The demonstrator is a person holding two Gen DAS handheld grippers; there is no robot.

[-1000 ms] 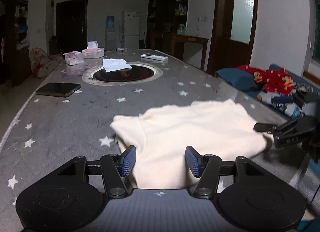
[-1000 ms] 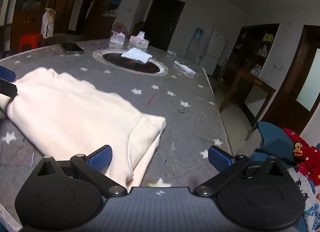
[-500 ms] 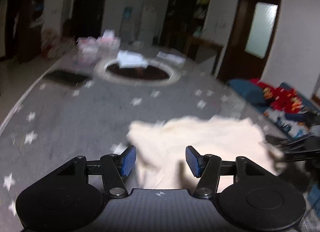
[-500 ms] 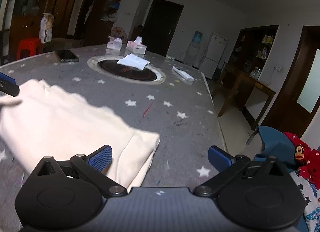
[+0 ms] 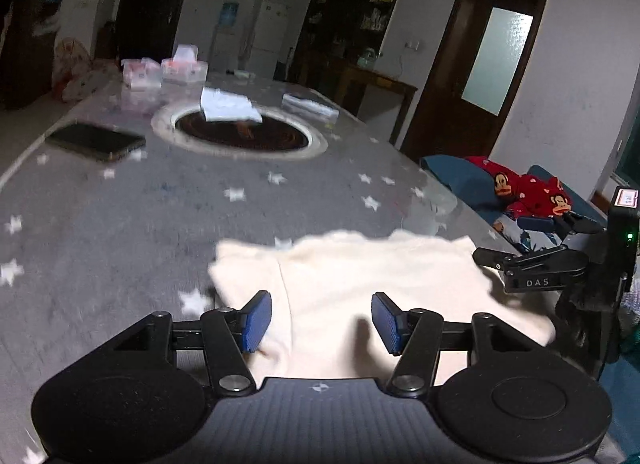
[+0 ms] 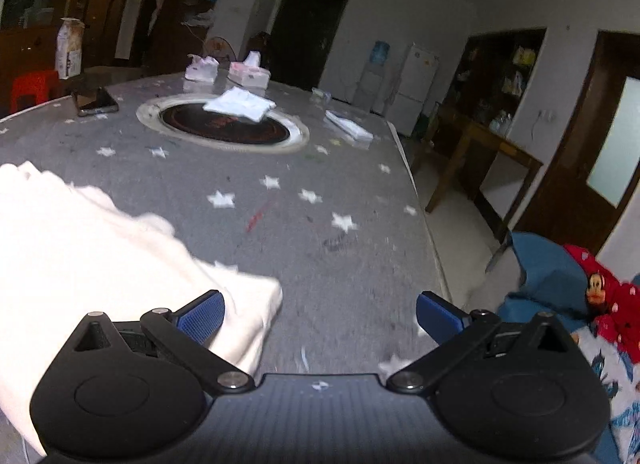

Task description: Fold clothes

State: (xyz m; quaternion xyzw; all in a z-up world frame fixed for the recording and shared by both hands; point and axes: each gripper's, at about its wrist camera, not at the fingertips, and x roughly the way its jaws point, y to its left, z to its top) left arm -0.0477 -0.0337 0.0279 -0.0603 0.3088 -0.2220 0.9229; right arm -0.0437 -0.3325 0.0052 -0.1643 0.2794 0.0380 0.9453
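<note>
Here, soft cream garment (image 5: 360,288) on grey starred cloth (image 5: 120,224); both grippers' jaws spread, nothing pinched.

A home's dining room: a grey star-patterned surface (image 5: 120,216) with tissue boxes (image 6: 248,74), a white fridge (image 6: 416,88), dark wooden doors (image 5: 476,64) and stocked shelves (image 5: 356,20).

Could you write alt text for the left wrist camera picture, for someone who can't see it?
A folded cream garment lies on a grey star-patterned table, with the open left gripper just above its near edge. The right gripper is at its right side; a phone lies farther back.
</note>
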